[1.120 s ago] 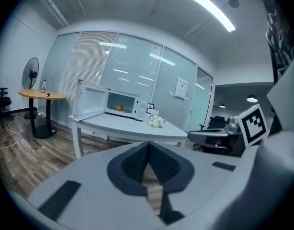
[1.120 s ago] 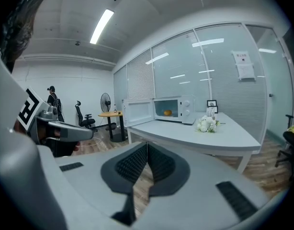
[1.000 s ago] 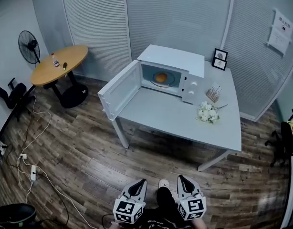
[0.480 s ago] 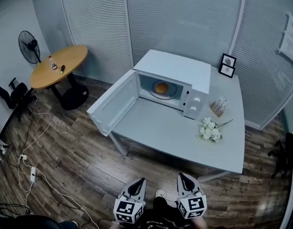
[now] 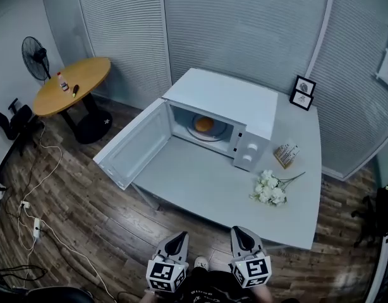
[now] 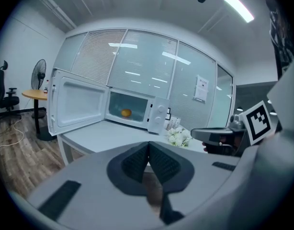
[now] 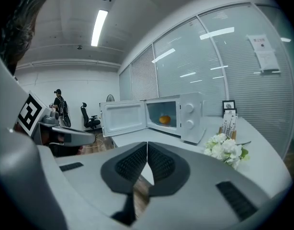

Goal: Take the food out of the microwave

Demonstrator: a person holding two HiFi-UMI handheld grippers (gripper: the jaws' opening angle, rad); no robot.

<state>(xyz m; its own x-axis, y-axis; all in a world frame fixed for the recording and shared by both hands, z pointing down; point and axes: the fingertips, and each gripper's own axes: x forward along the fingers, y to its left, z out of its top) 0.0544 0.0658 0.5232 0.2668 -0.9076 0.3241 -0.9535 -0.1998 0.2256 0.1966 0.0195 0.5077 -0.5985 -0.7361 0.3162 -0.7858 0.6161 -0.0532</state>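
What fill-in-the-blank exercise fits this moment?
The microwave has its door ____.
The food sits ____ the microwave.
The left gripper and right gripper are both ____, holding nothing.
Missing words: open; inside; shut.

Food point(image 5: 203, 124) inside microwave point(image 5: 227, 101) on table point(image 5: 200, 183), door point(image 5: 134, 145) out to its left, flowers point(image 5: 268, 190) at its front right
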